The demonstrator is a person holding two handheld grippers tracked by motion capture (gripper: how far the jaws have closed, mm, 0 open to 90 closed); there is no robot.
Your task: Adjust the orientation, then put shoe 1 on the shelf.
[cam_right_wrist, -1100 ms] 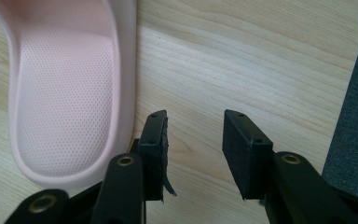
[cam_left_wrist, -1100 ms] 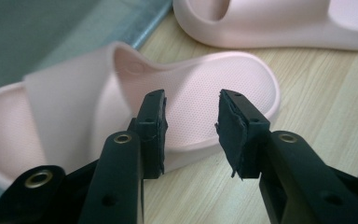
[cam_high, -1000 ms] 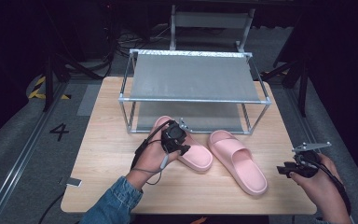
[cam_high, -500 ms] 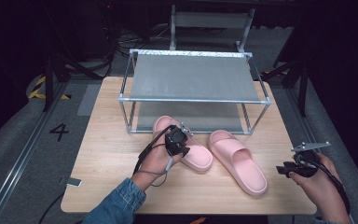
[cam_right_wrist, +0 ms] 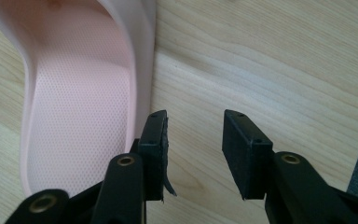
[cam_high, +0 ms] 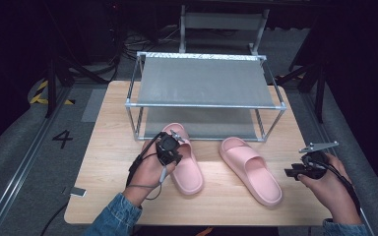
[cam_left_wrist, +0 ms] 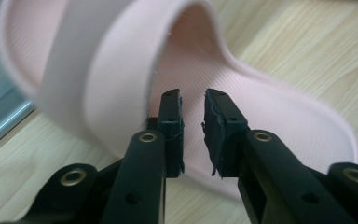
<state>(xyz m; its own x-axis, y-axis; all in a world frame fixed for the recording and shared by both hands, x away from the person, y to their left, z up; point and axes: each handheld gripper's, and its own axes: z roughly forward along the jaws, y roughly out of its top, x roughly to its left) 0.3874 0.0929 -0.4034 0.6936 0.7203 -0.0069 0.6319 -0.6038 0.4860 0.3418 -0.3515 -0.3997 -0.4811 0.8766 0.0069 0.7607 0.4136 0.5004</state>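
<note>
The left gripper (cam_high: 173,142) sits over the left pink slipper (cam_high: 184,162), its jaws having just been closing, now narrowly apart at the strap's edge, clamping nothing. The right gripper (cam_high: 295,172) hovers with jaws apart, just right of the right pink slipper (cam_high: 251,169). Both slippers lie on the worktop (cam_high: 108,147), near the rack (cam_high: 204,81).

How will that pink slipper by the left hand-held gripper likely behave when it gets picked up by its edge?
The pink slipper looks like thick moulded foam, so it is probably light and keeps its shape. Its matte, dotted footbed suggests fair grip. Held at the side wall by the left hand-held gripper, it may sag or swing.
</note>
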